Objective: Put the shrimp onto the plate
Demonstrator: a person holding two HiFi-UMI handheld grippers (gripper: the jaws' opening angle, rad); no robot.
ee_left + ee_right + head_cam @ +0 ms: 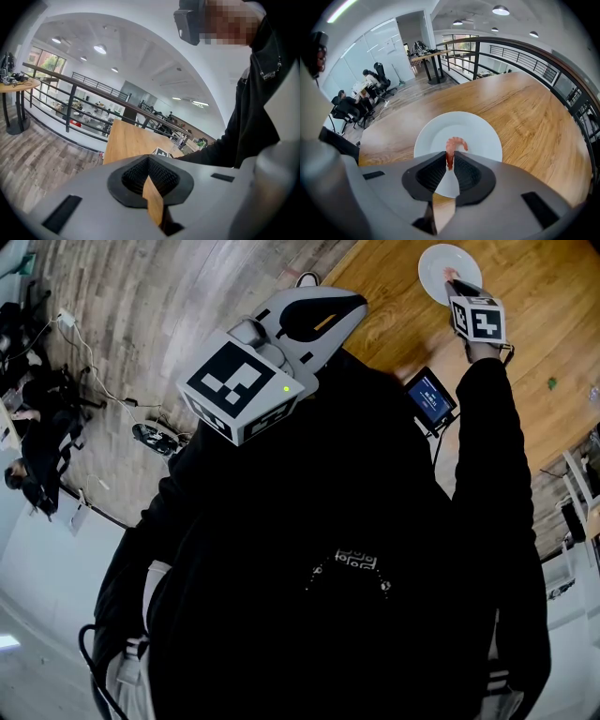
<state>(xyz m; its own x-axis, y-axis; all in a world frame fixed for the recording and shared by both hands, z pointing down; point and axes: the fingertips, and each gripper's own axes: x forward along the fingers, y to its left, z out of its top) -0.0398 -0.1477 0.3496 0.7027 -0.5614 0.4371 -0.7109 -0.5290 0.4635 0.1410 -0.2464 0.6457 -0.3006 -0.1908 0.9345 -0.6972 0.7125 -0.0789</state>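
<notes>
Pink curled shrimp (452,146), surely soft and slippery, hangs clamped by one end in the right hand-held gripper (450,157) over the round white plate (483,137).

Head cam down, R cam close above: both see plate (480,136); L cam roomward.
</notes>
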